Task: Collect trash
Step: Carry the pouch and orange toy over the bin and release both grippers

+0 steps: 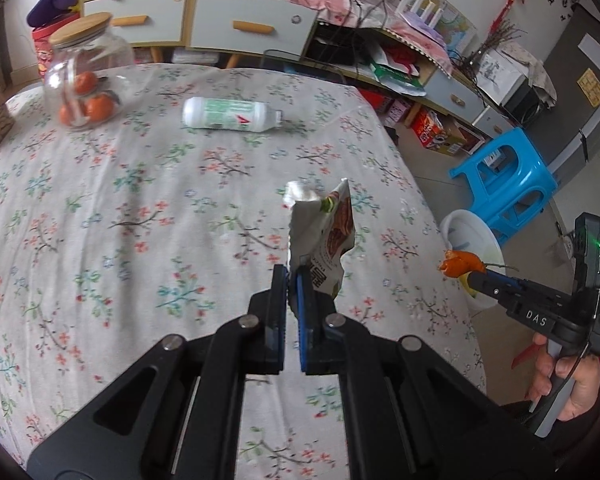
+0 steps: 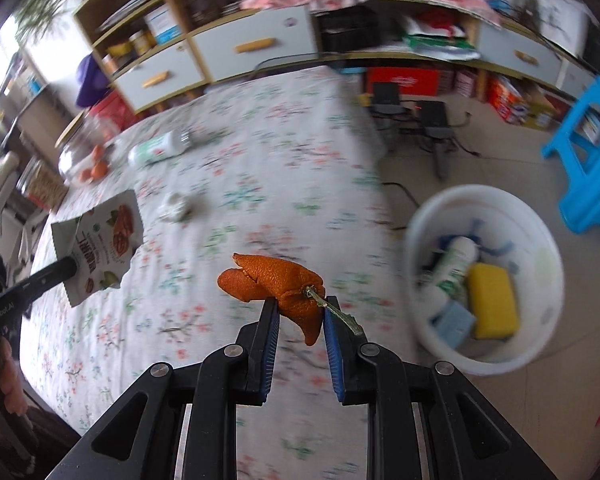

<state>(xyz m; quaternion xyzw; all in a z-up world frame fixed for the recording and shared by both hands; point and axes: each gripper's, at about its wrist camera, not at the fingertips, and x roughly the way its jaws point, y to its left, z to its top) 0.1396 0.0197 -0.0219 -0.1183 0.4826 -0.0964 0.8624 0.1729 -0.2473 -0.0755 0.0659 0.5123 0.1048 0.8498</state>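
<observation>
My right tongs [image 2: 298, 312] are clenched on a curled orange citrus peel [image 2: 276, 284] with a green stem; the round white plastic bin [image 2: 548, 280] sits just right and below, off the surface edge, so this hand is nearer. My left tongs [image 1: 290, 280] pinch a crumpled printed snack packet [image 1: 324, 236] upright over the floral-clothed surface [image 1: 140, 220], farther left. I'd judge the floor gap open.

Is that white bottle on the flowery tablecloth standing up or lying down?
Lying down. The white bottle rests on its side on the floral tablecloth, its neck pointing away from the glass jar.
</observation>
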